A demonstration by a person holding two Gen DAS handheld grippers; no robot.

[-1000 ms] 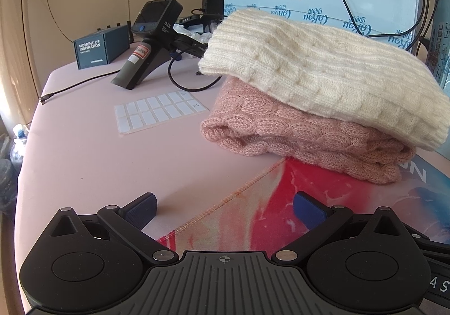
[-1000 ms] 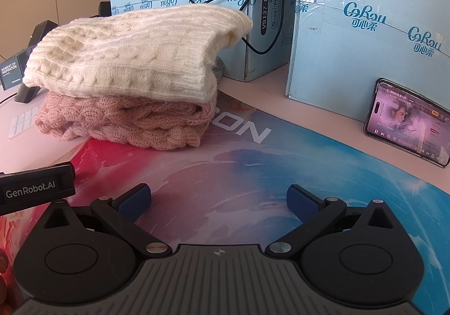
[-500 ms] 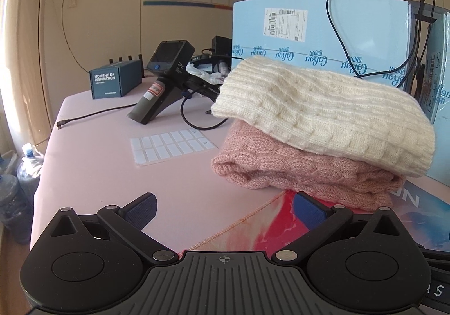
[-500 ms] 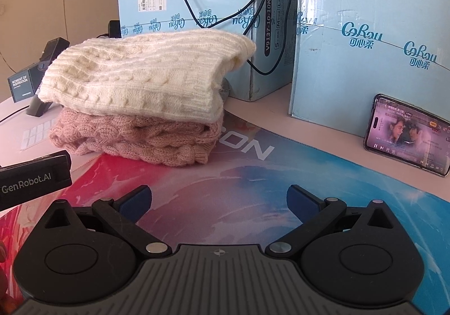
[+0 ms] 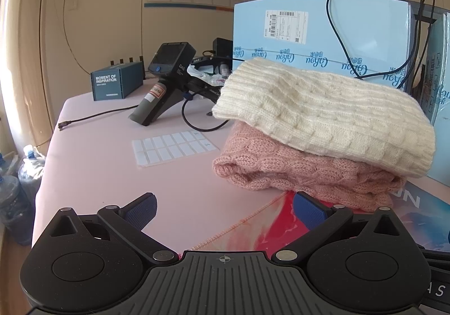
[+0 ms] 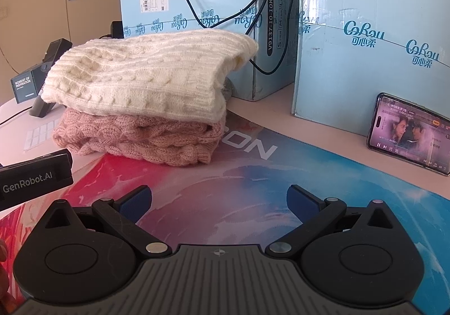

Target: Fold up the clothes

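You have pulled both tools back and lifted them a little, so the clothes now look farther off than a second ago and more of the wall shows behind them. Your left gripper (image 5: 223,209) has its blue pads wide apart and holds nothing. Your right gripper (image 6: 218,199) is the same: pads wide apart, nothing between them.

Look at the clothes. A cream sweater (image 5: 323,115) lies folded on top of a pink sweater (image 5: 298,174), which is folded too. Together they sit near the back of the desk (image 5: 112,174), half on the bare pink top and half on the far left corner of the colorful mat (image 6: 281,188). Blue boxes (image 6: 365,33) stand right behind them. A phone (image 6: 407,135) leans on a box at the right edge of the mat.

Backing away with empty tools most likely means the folding is done, or nearly done. No other unfolded clothes show in either view. If you go in again, watch the black cable (image 5: 197,121) just beside the pile.
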